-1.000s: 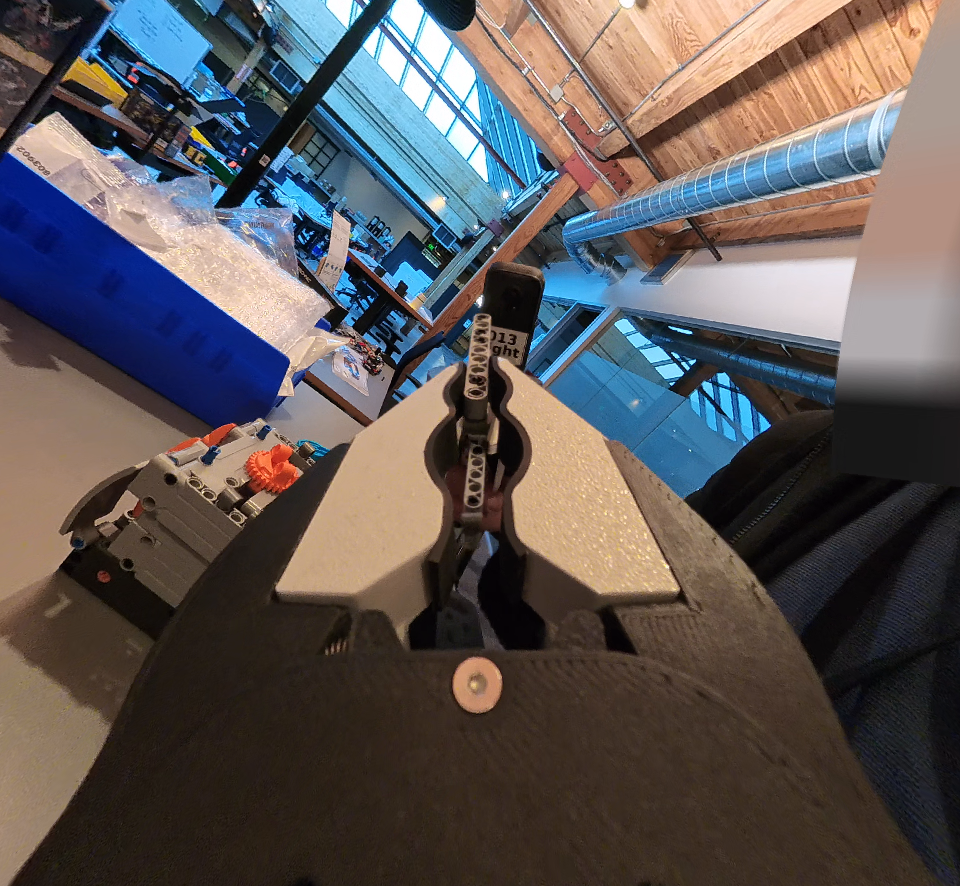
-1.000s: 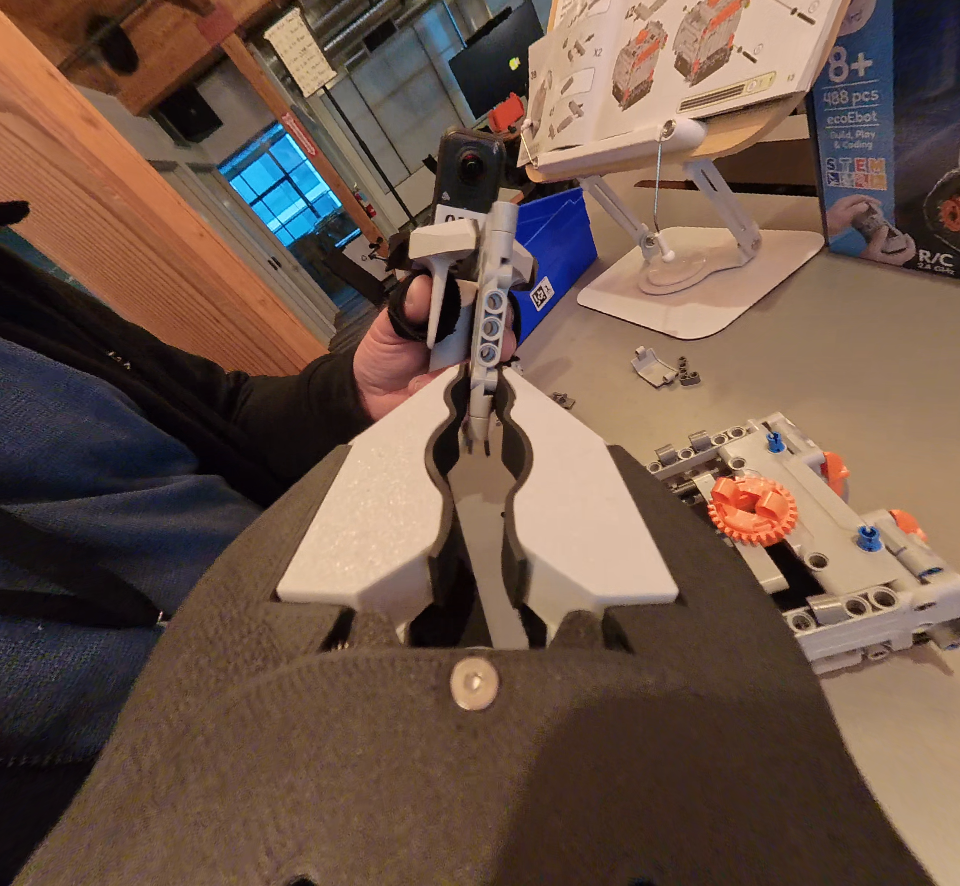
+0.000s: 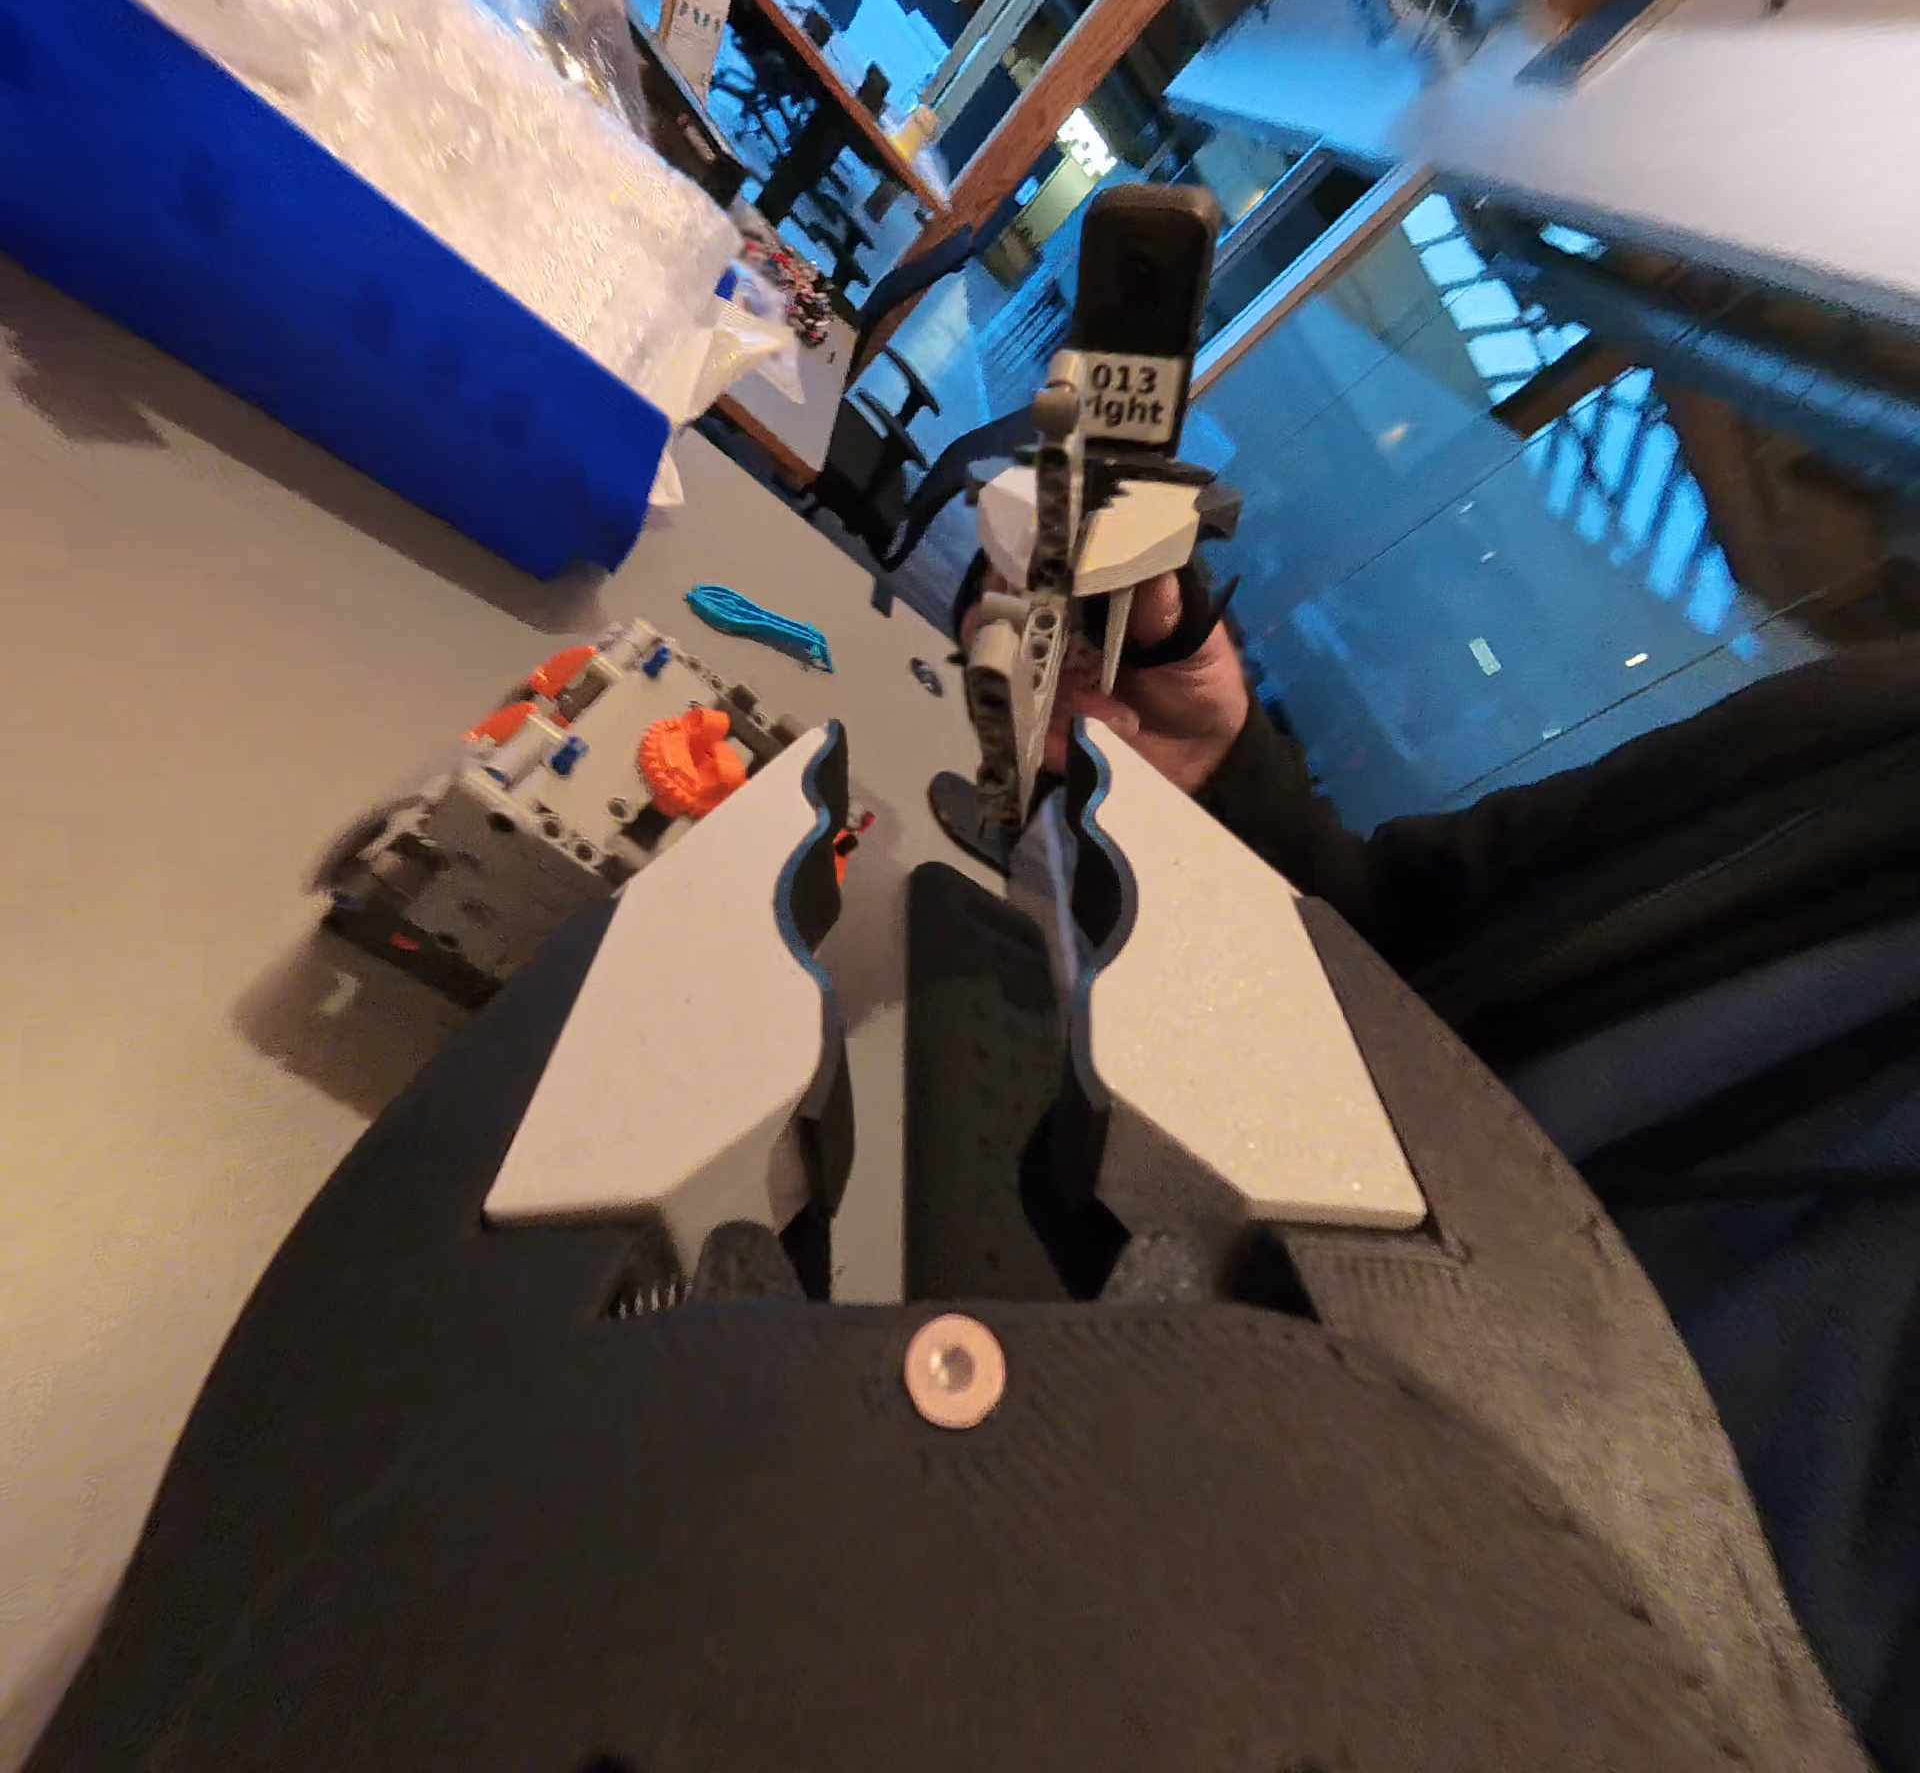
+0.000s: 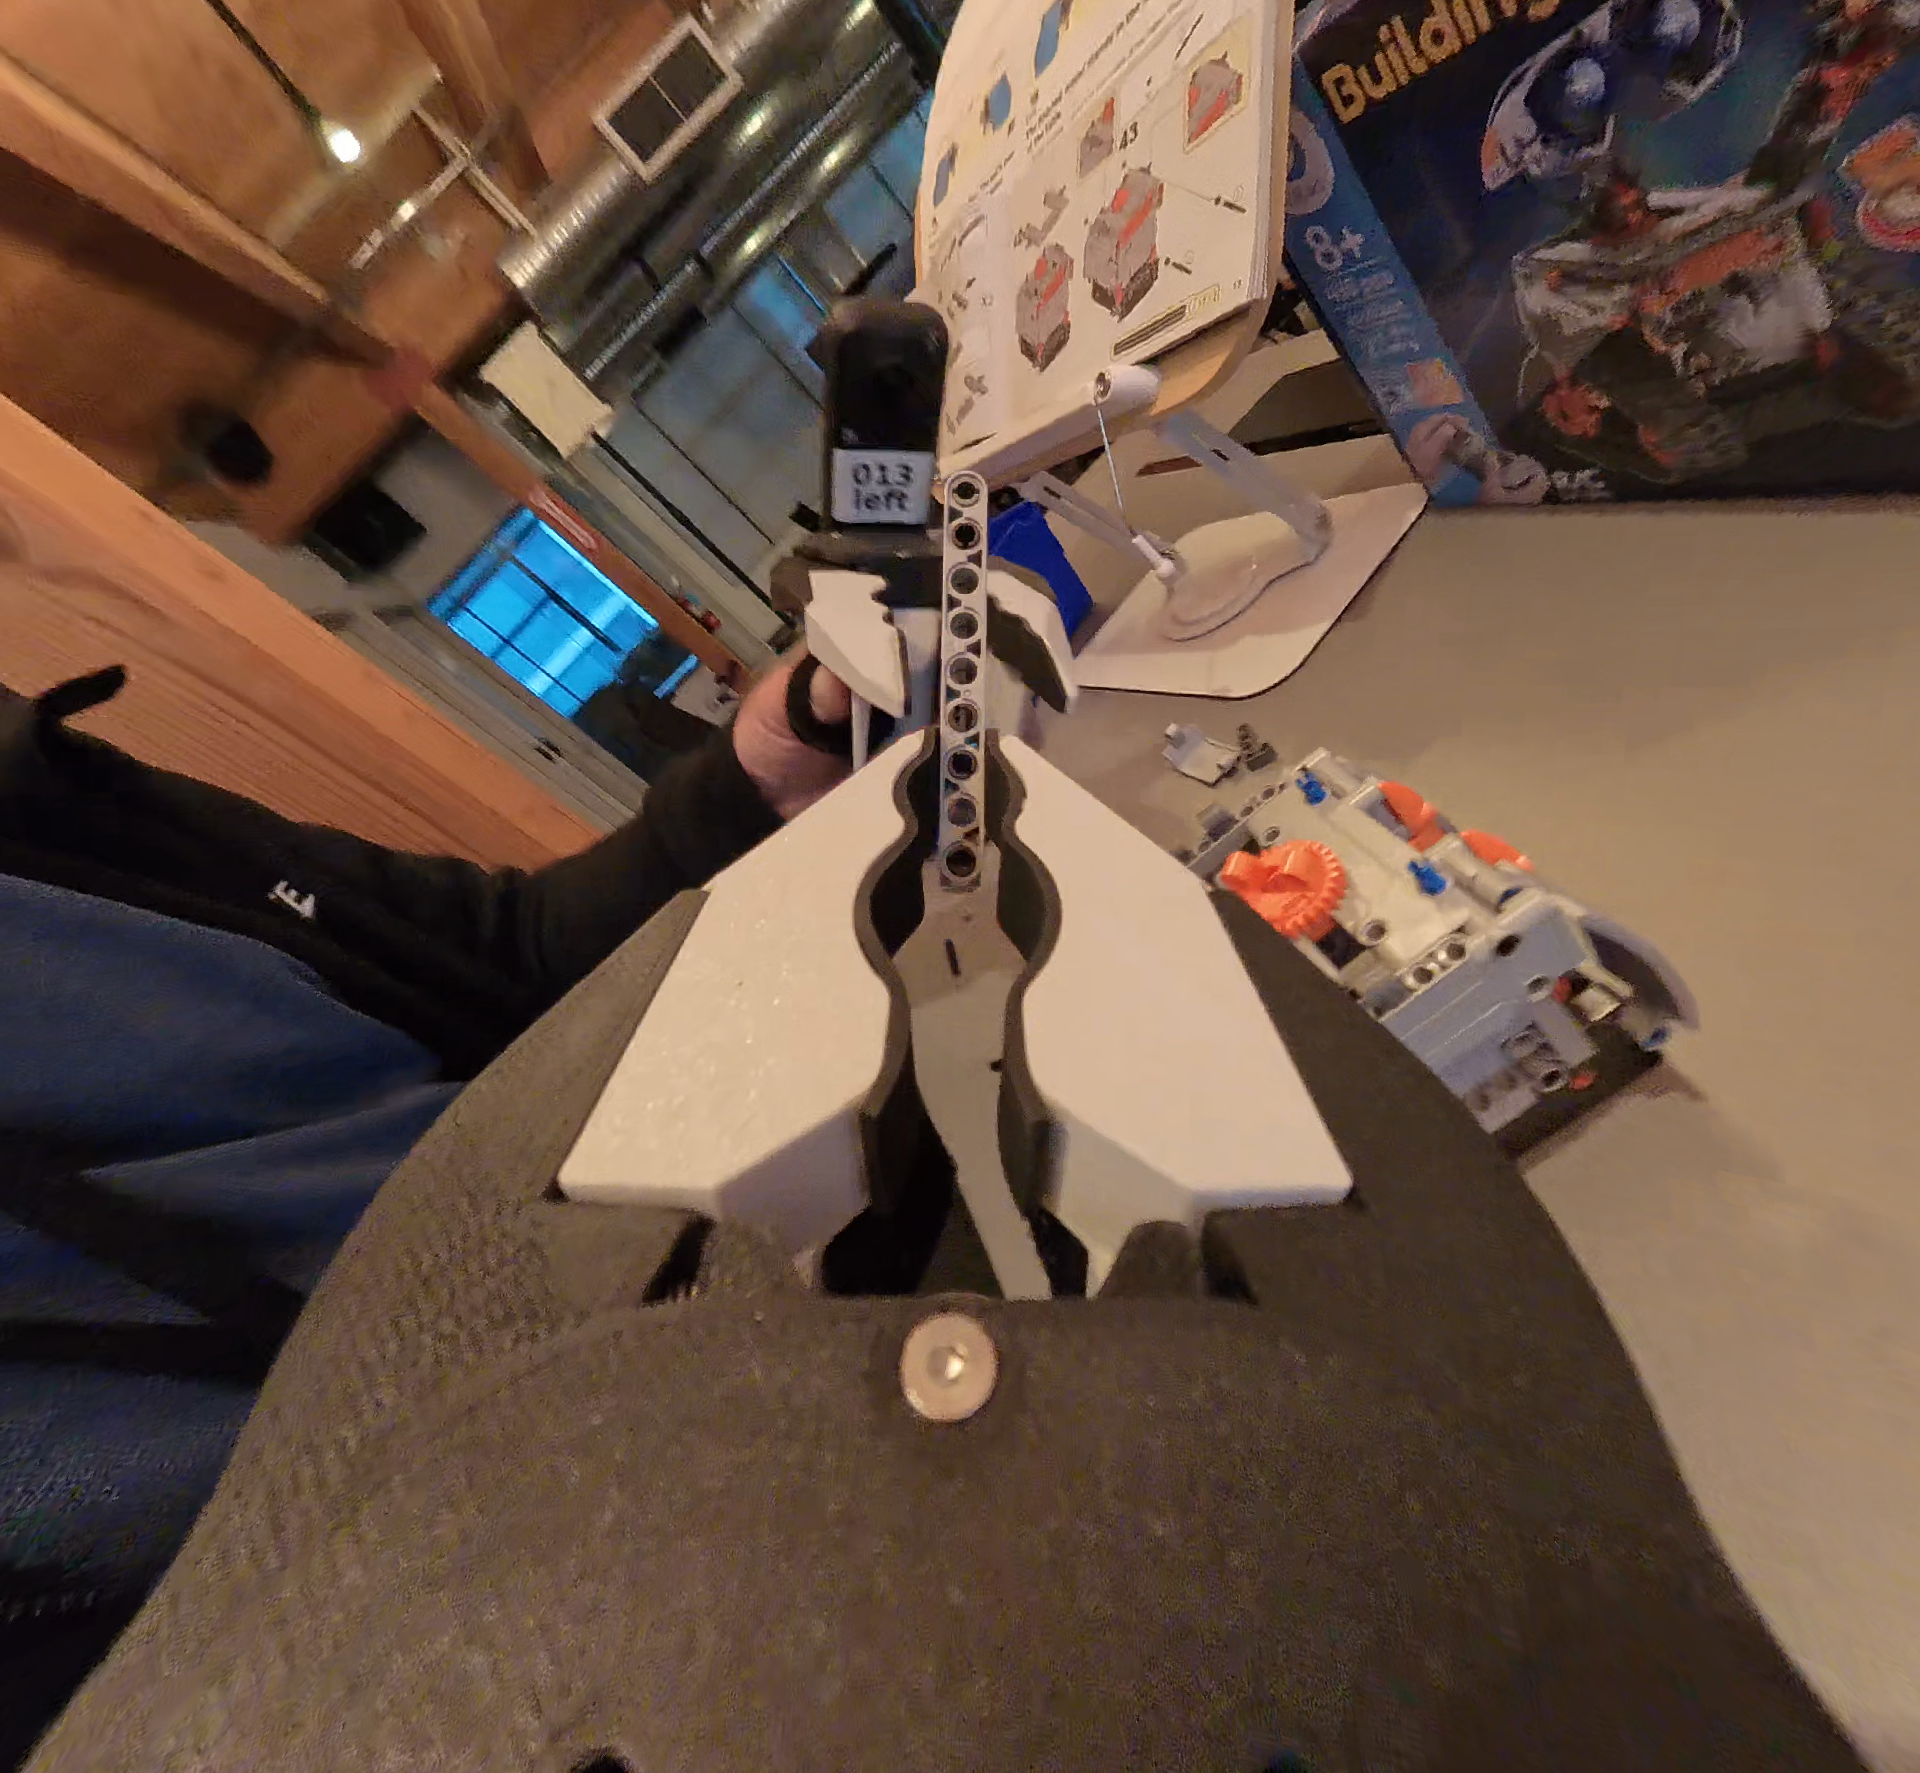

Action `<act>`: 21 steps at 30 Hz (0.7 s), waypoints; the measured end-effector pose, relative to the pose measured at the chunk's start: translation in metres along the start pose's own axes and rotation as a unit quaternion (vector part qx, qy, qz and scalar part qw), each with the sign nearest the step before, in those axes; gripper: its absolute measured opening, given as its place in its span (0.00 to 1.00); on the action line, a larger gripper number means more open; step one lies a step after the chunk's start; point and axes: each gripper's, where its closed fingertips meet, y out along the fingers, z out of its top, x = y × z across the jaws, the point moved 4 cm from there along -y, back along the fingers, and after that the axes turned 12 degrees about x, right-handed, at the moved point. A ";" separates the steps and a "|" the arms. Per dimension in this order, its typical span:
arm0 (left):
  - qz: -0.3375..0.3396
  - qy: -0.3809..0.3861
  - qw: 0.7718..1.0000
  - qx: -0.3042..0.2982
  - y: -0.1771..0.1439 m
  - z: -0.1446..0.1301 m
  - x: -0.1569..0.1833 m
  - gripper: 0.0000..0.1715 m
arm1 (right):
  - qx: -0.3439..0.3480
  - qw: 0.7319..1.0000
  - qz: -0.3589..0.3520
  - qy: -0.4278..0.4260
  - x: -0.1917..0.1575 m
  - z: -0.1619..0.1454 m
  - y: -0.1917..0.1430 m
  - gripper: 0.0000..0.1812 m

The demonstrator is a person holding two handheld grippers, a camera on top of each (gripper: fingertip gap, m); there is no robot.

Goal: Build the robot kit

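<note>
My left gripper [image 3: 951, 767] has its jaws spread apart and holds nothing, while my right gripper [image 4: 958, 767] is clamped on a long grey beam with holes [image 4: 962, 674] that stands up at the centre of the right wrist view. On the grey table [image 4: 1662, 684] at mid right sits the half-built grey and orange model [image 4: 1434, 934], well apart from the beam. Behind it, at upper right, stand the instruction booklet on its stand [image 4: 1122, 165] and the kit box [image 4: 1621, 185]. I judge the model unfinished, the beam not yet fitted to it
</note>
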 end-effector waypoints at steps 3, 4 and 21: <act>-0.037 -0.033 0.998 0.035 0.013 -0.009 0.002 0.10 | 0.016 1.000 -0.007 0.017 0.002 -0.015 0.005 0.02; -0.042 -0.031 0.998 0.043 0.014 -0.009 0.002 0.04 | 0.025 0.999 -0.008 0.020 0.003 -0.017 0.006 0.02; -0.085 0.000 0.985 -0.153 0.047 0.004 -0.002 0.03 | -0.171 0.975 -0.034 -0.138 0.016 -0.003 -0.003 0.07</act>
